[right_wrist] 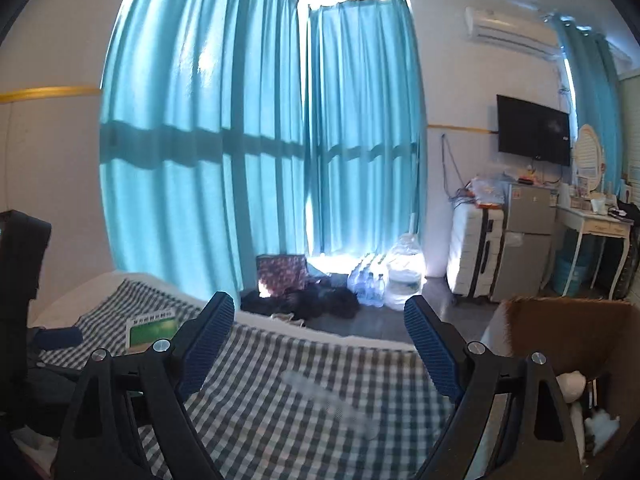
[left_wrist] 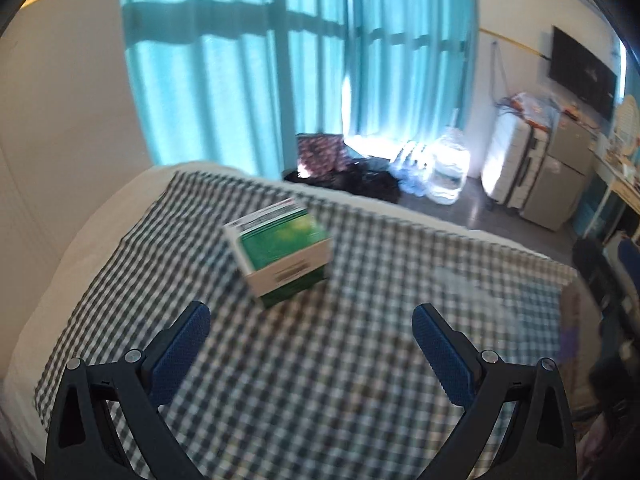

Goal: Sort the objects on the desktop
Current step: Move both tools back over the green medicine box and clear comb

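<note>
Checked cloth (left_wrist: 360,360) covers the bed, a green-and-white box (left_wrist: 280,250) on it; left gripper (left_wrist: 310,330) and right gripper (right_wrist: 318,334) both hold their fingers apart, empty.

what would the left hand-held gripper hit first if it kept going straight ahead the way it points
Probably the green and white box on the checked cloth. It sits just ahead of the open left hand-held gripper, slightly left of centre, though blur makes depth uncertain.

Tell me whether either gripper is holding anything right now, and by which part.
Nothing is held. The left gripper is open short of the green box; the right gripper is open over the checkered cloth.
</note>
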`<state>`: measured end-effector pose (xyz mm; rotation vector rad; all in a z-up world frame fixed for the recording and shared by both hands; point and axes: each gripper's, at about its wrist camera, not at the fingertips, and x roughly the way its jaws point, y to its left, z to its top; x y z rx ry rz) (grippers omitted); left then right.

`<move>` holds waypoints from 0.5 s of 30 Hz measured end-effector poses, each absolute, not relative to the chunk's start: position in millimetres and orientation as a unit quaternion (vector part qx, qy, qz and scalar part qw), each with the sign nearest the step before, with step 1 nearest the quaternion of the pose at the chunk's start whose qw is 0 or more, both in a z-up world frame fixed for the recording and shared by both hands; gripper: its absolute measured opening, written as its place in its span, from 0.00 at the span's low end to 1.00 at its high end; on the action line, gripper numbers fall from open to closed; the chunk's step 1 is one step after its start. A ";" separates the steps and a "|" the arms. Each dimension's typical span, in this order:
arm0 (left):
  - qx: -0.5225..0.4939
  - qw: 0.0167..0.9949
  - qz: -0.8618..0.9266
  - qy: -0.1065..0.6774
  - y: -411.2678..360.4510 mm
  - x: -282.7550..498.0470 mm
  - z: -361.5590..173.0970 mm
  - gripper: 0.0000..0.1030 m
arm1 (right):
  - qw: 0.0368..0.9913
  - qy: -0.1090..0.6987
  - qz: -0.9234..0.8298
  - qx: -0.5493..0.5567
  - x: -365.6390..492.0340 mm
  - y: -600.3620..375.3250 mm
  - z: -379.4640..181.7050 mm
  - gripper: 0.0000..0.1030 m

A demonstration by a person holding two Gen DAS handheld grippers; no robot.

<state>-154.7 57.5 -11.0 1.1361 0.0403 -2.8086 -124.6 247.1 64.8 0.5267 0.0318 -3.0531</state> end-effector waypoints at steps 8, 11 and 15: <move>0.367 0.041 -0.925 0.093 -0.7 -168.2 -48.2 1.00 | 0.034 0.078 -0.958 0.273 -185.4 237.7 -12.2 0.85; 0.364 0.046 -0.926 0.092 -8.6 -175.9 -59.4 1.00 | 0.007 0.027 -0.944 0.328 -212.6 266.7 -32.9 0.85; 0.376 0.026 -0.919 0.117 -15.7 -186.3 -76.2 1.00 | 0.007 -0.026 -0.926 0.376 -228.9 285.7 -60.0 0.85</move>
